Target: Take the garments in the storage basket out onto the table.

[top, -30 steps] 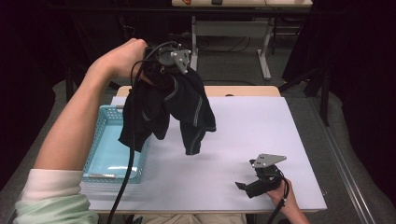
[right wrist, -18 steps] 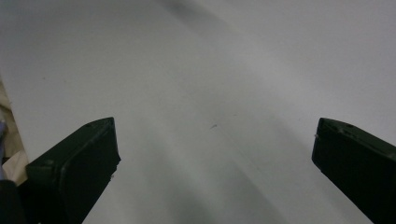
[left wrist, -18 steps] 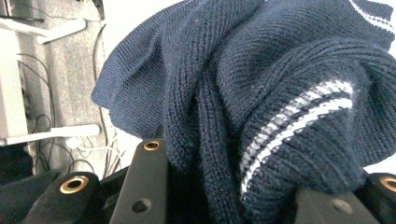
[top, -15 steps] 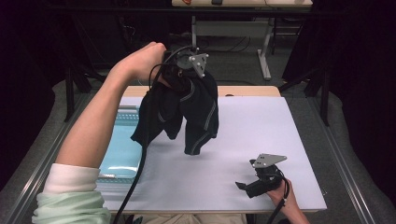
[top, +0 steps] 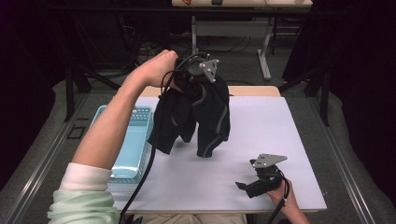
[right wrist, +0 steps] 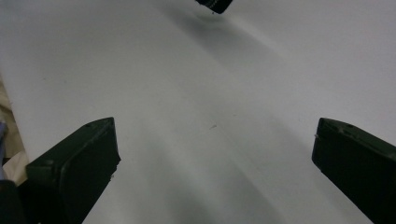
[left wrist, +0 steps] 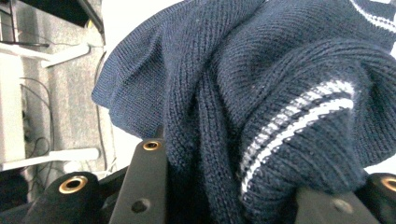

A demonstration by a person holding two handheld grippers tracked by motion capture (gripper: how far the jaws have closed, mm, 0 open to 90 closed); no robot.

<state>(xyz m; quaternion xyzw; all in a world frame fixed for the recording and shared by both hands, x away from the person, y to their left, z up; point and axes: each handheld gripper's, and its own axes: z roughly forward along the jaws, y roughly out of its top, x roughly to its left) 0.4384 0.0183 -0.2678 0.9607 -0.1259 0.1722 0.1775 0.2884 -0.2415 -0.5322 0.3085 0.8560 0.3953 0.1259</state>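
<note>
A dark navy knitted garment (top: 201, 116) with pale stripes hangs in the air over the far middle of the white table (top: 261, 126). My left gripper (top: 194, 77) is shut on its top and holds it high. In the left gripper view the knit (left wrist: 261, 93) bunches between the jaws and a white-striped cuff (left wrist: 299, 121) folds over to the right. My right gripper (top: 252, 185) rests low near the table's front right, open, with nothing between its wide-apart fingertips (right wrist: 74, 163). A dark tip of the garment (right wrist: 214, 4) shows at the top of the right gripper view.
A light blue plastic basket (top: 133, 140) stands on the table's left side, partly under the person's left forearm (top: 112, 126). A black cable (top: 144, 172) trails from the left gripper down over the front edge. Table legs and cables stand behind the far edge.
My left gripper has carried the garment to the right and a little farther back, away from the basket. The right gripper has stayed still.
</note>
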